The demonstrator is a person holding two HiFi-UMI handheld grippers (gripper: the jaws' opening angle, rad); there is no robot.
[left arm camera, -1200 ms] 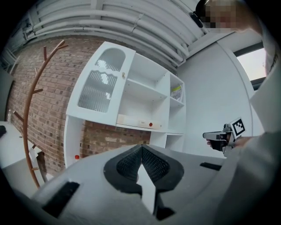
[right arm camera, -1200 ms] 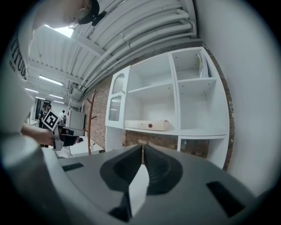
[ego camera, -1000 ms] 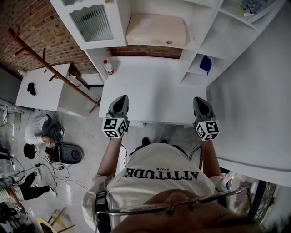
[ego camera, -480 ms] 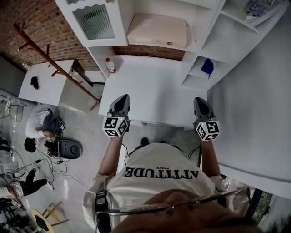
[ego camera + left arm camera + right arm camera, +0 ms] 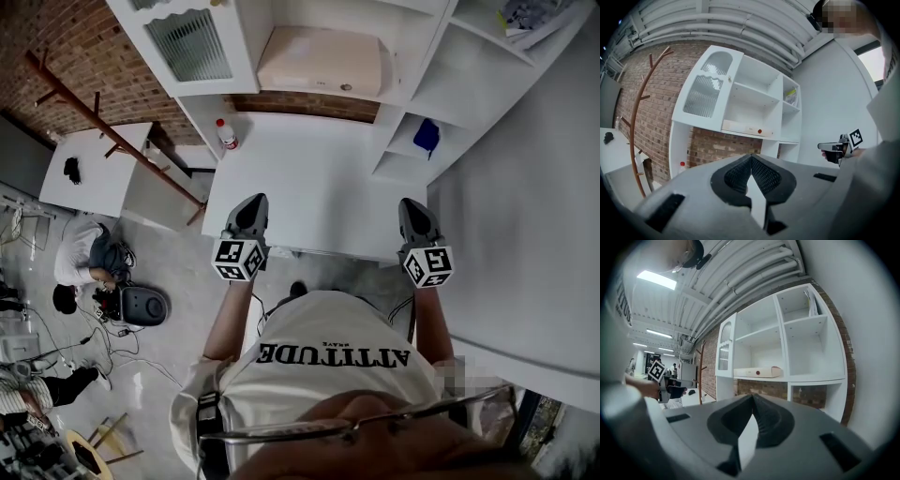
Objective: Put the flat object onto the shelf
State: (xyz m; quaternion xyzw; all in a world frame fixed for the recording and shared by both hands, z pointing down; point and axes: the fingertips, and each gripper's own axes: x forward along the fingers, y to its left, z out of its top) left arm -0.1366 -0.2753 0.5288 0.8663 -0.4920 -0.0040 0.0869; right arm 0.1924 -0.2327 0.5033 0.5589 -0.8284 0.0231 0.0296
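Left gripper (image 5: pixel 252 202), right gripper (image 5: pixel 413 206): jaws together, nothing held, at surface (image 5: pixel 319 178) edge. Box (image 5: pixel 323 61) lies on shelf (image 5: pixel 811 378); we judge stray reach could knock it off.

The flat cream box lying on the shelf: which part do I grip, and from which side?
Probably its front long edge, near the middle, coming straight in from the table side. The flat cream box lies low and wide on the shelf, closed in at both ends and behind, so only the front is open; pinch across its thin height.
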